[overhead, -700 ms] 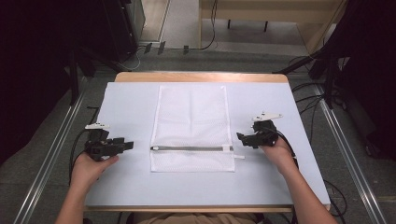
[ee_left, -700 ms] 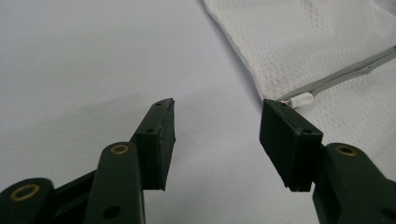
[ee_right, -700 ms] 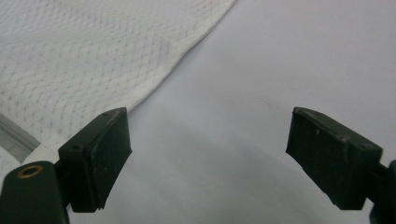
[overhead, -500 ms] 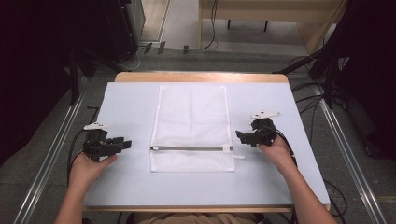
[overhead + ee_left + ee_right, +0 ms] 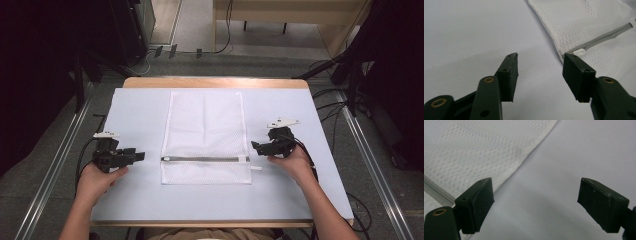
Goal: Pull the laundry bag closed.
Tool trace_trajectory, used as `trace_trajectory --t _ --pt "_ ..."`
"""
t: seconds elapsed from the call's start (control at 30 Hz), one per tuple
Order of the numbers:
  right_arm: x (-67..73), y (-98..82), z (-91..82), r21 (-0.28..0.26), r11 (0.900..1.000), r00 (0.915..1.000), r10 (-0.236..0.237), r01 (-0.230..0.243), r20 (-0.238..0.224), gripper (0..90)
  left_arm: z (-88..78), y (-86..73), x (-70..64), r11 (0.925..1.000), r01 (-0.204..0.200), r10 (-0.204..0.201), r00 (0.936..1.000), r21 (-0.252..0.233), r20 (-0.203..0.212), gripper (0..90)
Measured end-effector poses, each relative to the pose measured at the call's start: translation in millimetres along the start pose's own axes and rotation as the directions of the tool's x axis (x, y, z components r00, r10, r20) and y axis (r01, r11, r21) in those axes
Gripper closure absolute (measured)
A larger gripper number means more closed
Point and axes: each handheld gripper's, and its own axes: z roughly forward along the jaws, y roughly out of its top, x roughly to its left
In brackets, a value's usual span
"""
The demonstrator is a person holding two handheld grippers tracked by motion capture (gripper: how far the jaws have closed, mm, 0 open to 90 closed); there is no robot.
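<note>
White mesh zipper bag [image 5: 206, 136] lies flat at the worktop's [image 5: 135, 110] centre, its grey zipper [image 5: 205, 159] running left-right between both empty, open-jawed grippers, the right gripper [image 5: 257, 146] nearer than the left gripper [image 5: 140, 156].

A lab-style recording bay: a covered table [image 5: 140, 107] stands between aluminium rails [image 5: 55, 165], with loose cables [image 5: 145, 62] across grey carpet [image 5: 240, 62].

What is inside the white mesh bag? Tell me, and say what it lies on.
The white mesh bag lies flat on the pale table cover, its grey zipper closed. No bulge or dark shape shows through the mesh, so it looks empty; anything thin and white inside couldn't be told.
</note>
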Motion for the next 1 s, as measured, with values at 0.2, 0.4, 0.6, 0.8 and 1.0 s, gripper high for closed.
trace_trajectory --t 0.2,0.4,0.6,0.8,1.0 --pt "1.0 0.1 -3.8 -0.001 1.0 1.0 0.001 -0.001 0.001 20.3 3.1 4.2 2.1 0.9997 -0.019 0.019 0.9998 -0.013 0.009 39.5" --pt "4.1 0.1 -5.2 -0.005 1.0 1.0 0.0 0.0 -0.01 25.7 5.7 7.8 3.0 0.9997 -0.018 0.018 0.9998 -0.018 0.006 35.6" --pt "7.4 -0.3 -5.4 0.008 1.0 0.9995 0.001 -0.001 -0.032 28.2 9.2 10.4 1.4 0.9991 -0.042 0.042 0.999 -0.011 0.015 34.8" --pt "6.1 -1.7 -4.9 0.024 1.0 0.9991 0.008 -0.007 -0.042 29.4 10.4 11.6 0.9 0.999 -0.045 0.045 0.9987 -0.008 0.023 34.2" --pt "6.0 -2.4 -3.8 0.04 0.999 0.998 0.014 -0.011 -0.061 29.8 11.5 12.0 -0.1 0.9992 -0.041 0.04 0.999 0.003 0.02 34.4"
